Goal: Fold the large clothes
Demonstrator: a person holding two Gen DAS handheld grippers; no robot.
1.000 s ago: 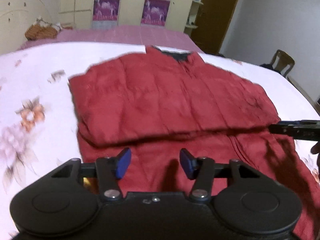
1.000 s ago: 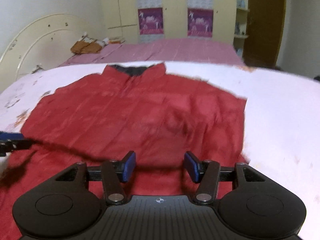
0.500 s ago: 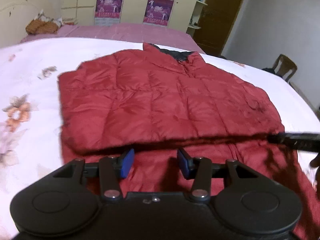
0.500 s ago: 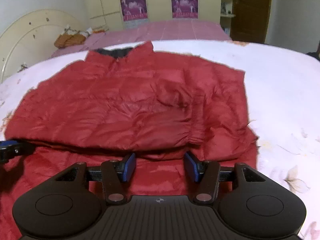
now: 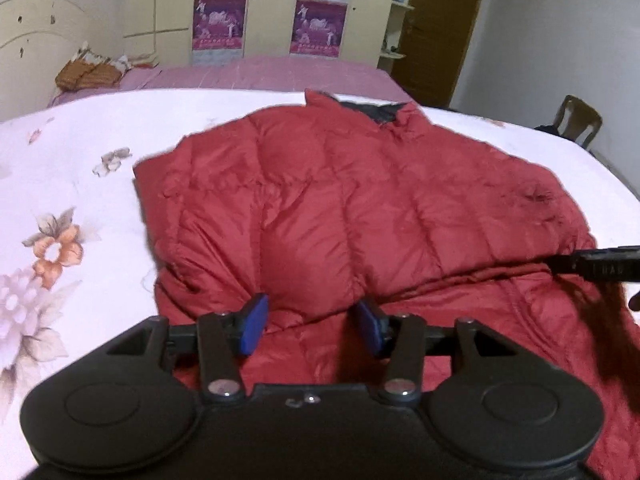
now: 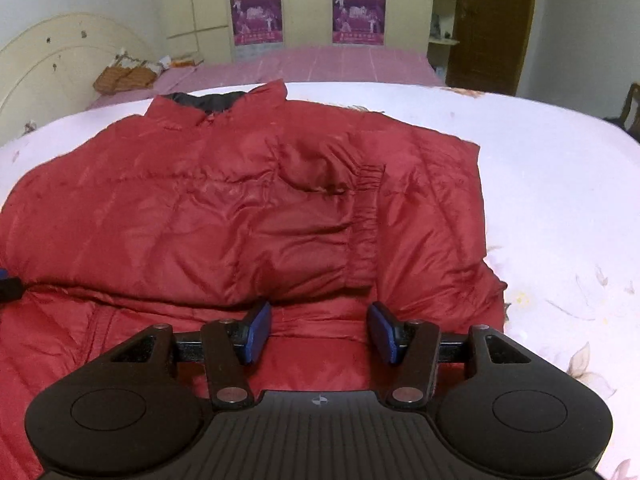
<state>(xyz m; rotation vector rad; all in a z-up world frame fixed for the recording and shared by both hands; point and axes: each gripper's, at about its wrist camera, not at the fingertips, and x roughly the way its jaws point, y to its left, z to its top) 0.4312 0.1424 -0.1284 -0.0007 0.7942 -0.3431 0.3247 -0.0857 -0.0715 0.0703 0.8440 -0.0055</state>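
1. A red puffer jacket (image 5: 360,208) lies flat on the bed (image 5: 88,168), spread over the white flowered sheet, its dark-lined collar (image 5: 372,110) toward the far edge of the bed.
2. Both sleeves are folded across the chest; in the right wrist view an elastic cuff (image 6: 366,216) rests on the front, toward the bed's right edge.
3. The folded sleeves form a thick ridge running across the jacket, and the lower part of the jacket (image 6: 80,332) stretches from that ridge toward the near edge of the bed.
4. The left hand-held gripper (image 5: 310,326) sits low over the jacket just at the ridge, its 2 blue pads (image 5: 253,323) parting at this moment; a bulge of red fabric shows between them, but the pads do not press on it.
5. The right hand-held gripper (image 6: 320,332) hangs over the lower part just short of the ridge, jaws moderately wide, with nothing gripped.
6. Each gripper's tip shows at the side of the other's view.
7. Beyond the far edge runs a pink cover (image 6: 340,62) with a brown bundle (image 6: 124,76) by the headboard; a wooden chair (image 5: 576,120) stands off the right side.
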